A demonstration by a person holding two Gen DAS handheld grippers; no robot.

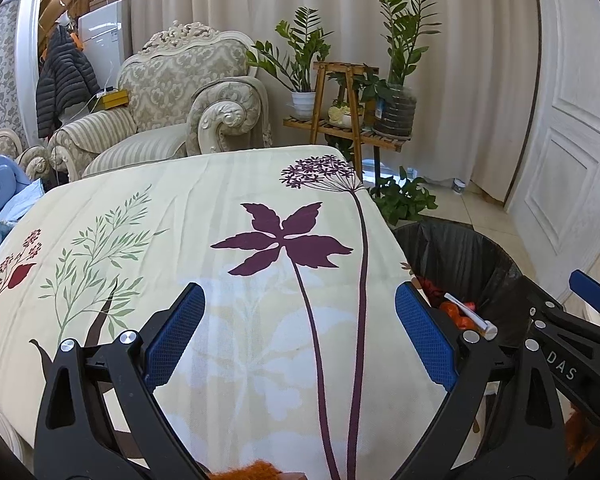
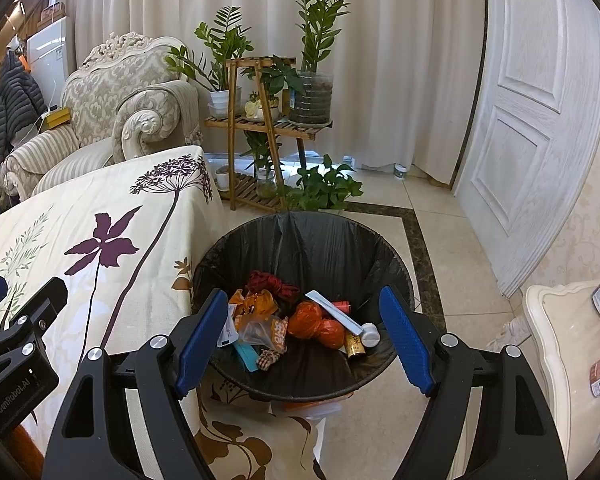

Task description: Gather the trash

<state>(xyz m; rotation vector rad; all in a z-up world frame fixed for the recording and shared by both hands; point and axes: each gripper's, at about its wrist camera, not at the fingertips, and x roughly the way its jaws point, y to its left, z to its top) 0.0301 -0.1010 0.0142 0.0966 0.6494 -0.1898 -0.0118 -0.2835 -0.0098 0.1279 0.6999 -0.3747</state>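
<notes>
Behind the right gripper, bin trash is partly hidden

**A lived-in sitting room at home**

We're looking into a home living room: an ornate carved armchair is sitting against long pale curtains, potted plants are crowding a wooden plant stand, and a floral cloth is covering the table. A puffer jacket is hanging by a white fridge, and a panelled white door is standing over the tiled floor
</notes>
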